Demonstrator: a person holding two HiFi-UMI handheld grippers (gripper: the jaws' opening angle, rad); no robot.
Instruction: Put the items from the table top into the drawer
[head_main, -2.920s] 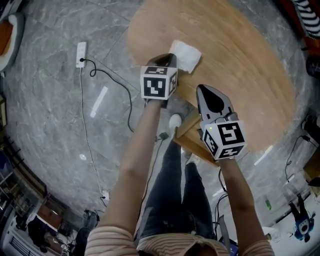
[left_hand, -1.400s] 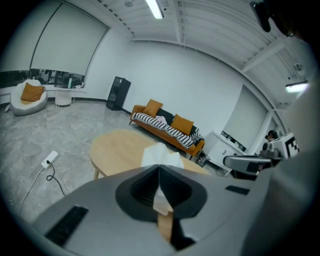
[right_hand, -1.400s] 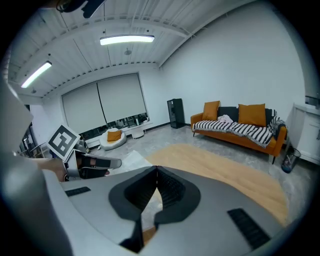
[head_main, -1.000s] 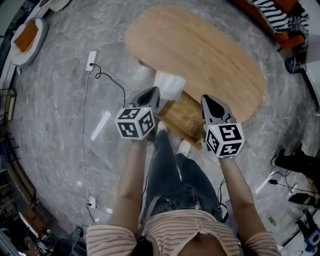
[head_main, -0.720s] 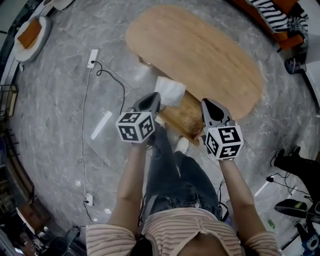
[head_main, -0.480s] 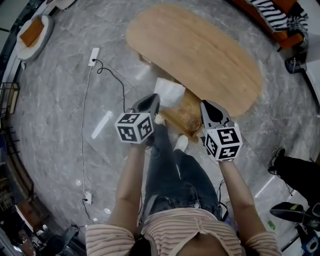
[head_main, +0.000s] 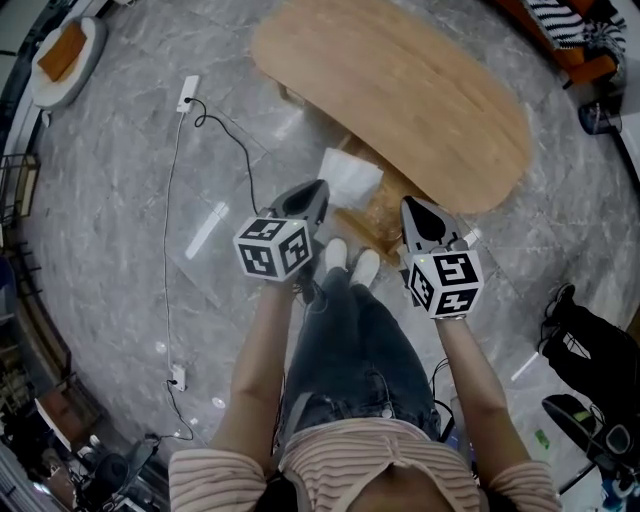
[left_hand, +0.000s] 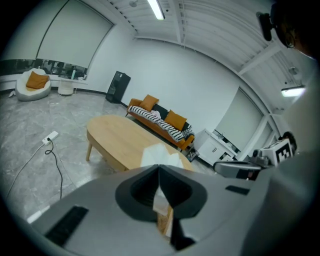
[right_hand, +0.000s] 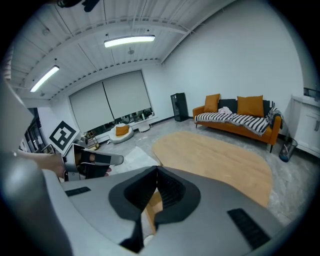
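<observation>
My left gripper (head_main: 318, 188) is shut on a white cloth (head_main: 352, 178), which sticks out past its tip beside the oval wooden table (head_main: 420, 90). In the left gripper view the jaws (left_hand: 159, 167) meet with the cloth (left_hand: 160, 152) rising above them. The wooden drawer (head_main: 385, 220) stands pulled out from under the table's near edge, between the two grippers. My right gripper (head_main: 412, 207) hangs at the drawer's right side, shut with nothing in it. In the right gripper view its jaws (right_hand: 156, 169) touch, and the drawer's wood (right_hand: 152, 202) shows below them.
A white power strip (head_main: 187, 93) and its black cable (head_main: 240, 160) lie on the grey marble floor to the left. My white shoes (head_main: 350, 262) stand just before the drawer. An orange sofa (right_hand: 235, 120) is beyond the table, a round seat (head_main: 60, 60) far left.
Both grippers have drawn back toward my body, the cloth staying in the left one. My shoes have come into sight, and less of the drawer shows.
</observation>
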